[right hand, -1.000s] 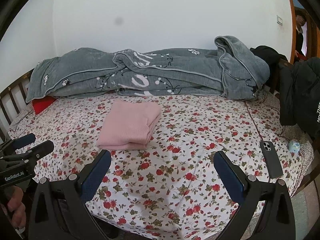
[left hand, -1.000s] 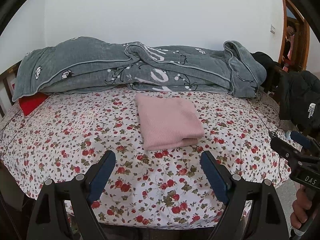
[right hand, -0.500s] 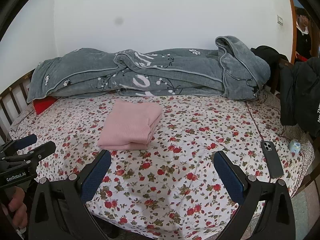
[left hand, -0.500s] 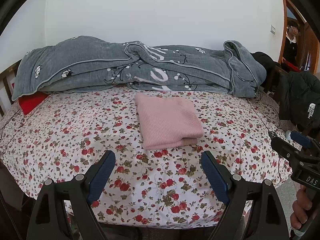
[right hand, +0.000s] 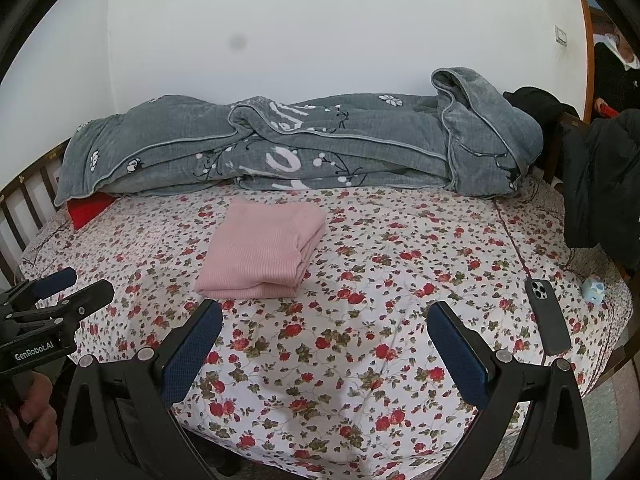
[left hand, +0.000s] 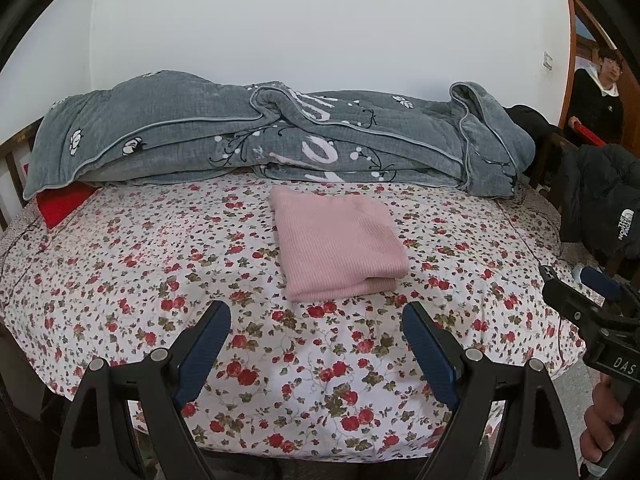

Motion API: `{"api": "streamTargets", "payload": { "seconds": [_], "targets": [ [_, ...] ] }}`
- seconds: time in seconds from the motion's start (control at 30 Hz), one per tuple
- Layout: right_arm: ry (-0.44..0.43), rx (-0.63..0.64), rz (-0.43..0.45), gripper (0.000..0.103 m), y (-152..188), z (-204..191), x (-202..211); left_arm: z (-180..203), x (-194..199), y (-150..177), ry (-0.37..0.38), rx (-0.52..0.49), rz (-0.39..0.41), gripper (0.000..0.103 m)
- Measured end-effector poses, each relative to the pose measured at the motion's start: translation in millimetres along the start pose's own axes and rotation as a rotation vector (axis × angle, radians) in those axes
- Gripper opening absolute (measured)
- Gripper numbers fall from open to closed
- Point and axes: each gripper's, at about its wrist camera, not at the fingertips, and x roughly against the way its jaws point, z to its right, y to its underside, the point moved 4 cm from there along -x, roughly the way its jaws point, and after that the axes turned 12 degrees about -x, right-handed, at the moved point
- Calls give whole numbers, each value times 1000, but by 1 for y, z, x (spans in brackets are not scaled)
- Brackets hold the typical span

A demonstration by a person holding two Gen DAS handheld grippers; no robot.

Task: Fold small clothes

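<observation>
Nothing moved; pink garment (left hand: 338, 246) mid-bed.

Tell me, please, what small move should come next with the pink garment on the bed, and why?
Probably none on it: the pink garment already lies folded flat on the floral sheet, and both hand-held grippers, left and right, hang open and empty short of it. I would draw back.

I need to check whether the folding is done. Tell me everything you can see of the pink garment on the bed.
The pink garment is a soft, finely ribbed knit, folded into a neat, roughly rectangular stack with layered edges showing on its near and right sides. It lies flat on the floral bedsheet, in front of the grey quilt and apart from it. Nothing but the sheet touches it.
</observation>
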Motion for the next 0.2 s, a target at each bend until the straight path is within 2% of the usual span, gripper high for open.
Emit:
{"api": "streamTargets", "payload": {
  "seconds": [0.2],
  "targets": [
    [-9,-2,-8,101,-1,1,-9,-4,-11,-2,-10,-3,-7,87]
  ]
}}
